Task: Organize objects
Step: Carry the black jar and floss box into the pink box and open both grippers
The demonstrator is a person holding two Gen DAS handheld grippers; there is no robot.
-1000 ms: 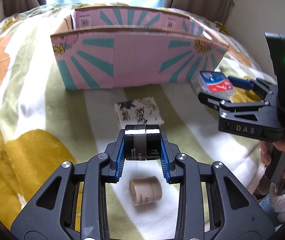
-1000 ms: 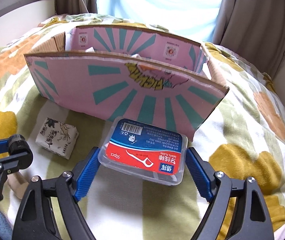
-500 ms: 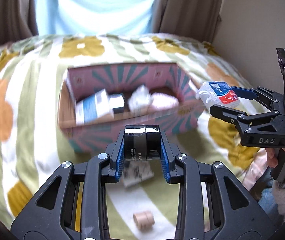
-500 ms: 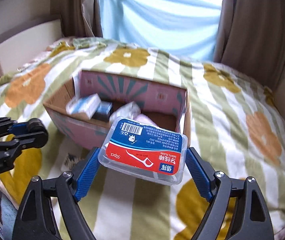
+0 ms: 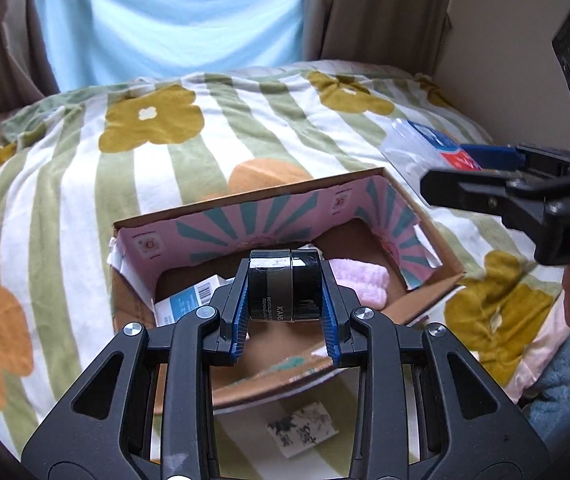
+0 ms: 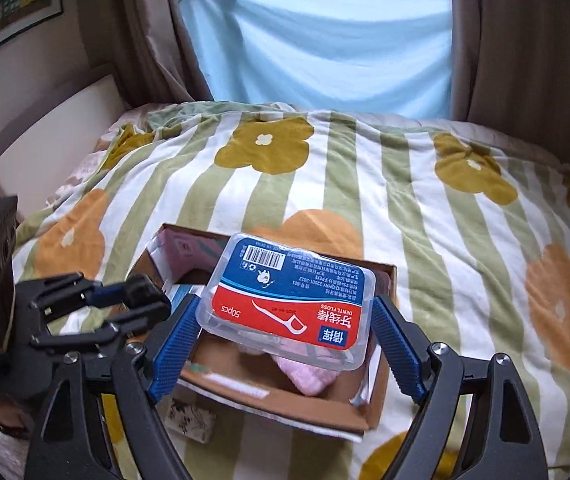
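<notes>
Above the open cardboard box, a black jar is held crosswise in the left tongs, both blue pads being pressed against its ends. Over the same box, a clear dental floss case with a red and blue label is clamped flat in the right tongs, its long sides being gripped by the widely spread pads. Neither item is in contact with the box.

Inside the box, a pink folded cloth and a blue and white carton are seen on the brown floor; the inner walls are printed with pink and teal rays. A small white packet with black floral print is found on the bed just outside the near wall of the box.

The box is set on a blanket striped green and white with yellow and orange flowers. A light blue curtain flanked by brown drapes is noted behind the bed.
</notes>
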